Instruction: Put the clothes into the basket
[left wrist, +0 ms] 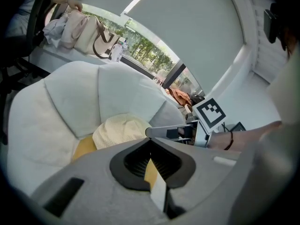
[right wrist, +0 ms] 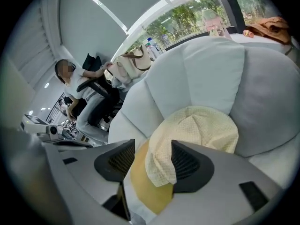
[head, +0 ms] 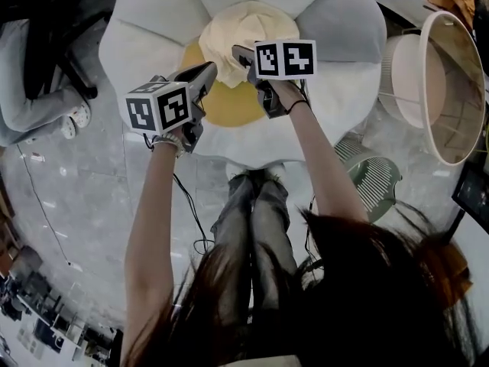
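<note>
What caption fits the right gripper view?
Right gripper, jaws open, frames a crumpled pale-yellow dotted cloth on a white petal-shaped cushioned chair.

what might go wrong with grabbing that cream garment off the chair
The right gripper, jaws open, frames only a hanging edge of the cream garment, so a shallow pinch may slip. The yellow cushion lies right beneath and could get pinched too. The shut left gripper sits close by and might collide.

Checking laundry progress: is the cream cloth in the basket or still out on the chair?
Out. The cream cloth lies crumpled on the white chair, over its yellow seat; the basket stands apart at the right.
</note>
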{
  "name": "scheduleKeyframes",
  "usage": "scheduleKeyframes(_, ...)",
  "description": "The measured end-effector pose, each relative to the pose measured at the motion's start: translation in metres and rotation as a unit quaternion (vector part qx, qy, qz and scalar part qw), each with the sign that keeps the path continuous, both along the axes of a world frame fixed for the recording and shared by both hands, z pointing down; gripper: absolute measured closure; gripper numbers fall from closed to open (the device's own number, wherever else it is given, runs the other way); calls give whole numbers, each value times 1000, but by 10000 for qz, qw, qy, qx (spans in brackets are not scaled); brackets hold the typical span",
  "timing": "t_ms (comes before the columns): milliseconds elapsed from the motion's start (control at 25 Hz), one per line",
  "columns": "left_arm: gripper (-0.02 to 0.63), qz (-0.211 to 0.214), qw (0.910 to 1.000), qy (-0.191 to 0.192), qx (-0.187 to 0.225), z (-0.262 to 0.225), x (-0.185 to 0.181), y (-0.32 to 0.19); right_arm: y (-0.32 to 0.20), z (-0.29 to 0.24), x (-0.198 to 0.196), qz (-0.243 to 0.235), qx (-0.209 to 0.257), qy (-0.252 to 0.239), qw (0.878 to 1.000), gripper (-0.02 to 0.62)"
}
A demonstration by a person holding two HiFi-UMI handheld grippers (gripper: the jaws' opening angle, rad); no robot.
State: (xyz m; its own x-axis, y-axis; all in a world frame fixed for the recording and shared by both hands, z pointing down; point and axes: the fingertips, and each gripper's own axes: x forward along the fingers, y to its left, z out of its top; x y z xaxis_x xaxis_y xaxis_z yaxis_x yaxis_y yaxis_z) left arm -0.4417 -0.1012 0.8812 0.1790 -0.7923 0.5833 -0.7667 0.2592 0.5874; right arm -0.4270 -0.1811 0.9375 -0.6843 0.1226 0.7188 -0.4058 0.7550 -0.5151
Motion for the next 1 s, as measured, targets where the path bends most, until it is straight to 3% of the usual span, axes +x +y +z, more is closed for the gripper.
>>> scheduleKeyframes(360, 595, 388, 9990, 87, -184, 61, 16, 11, -1, 66, 3, 97, 32, 263, 9996, 382)
scheduleKeyframes(1000, 595, 122, 9999, -20, 34, 117, 2, 9, -2, 146, -23, -404, 176, 689, 9967, 382)
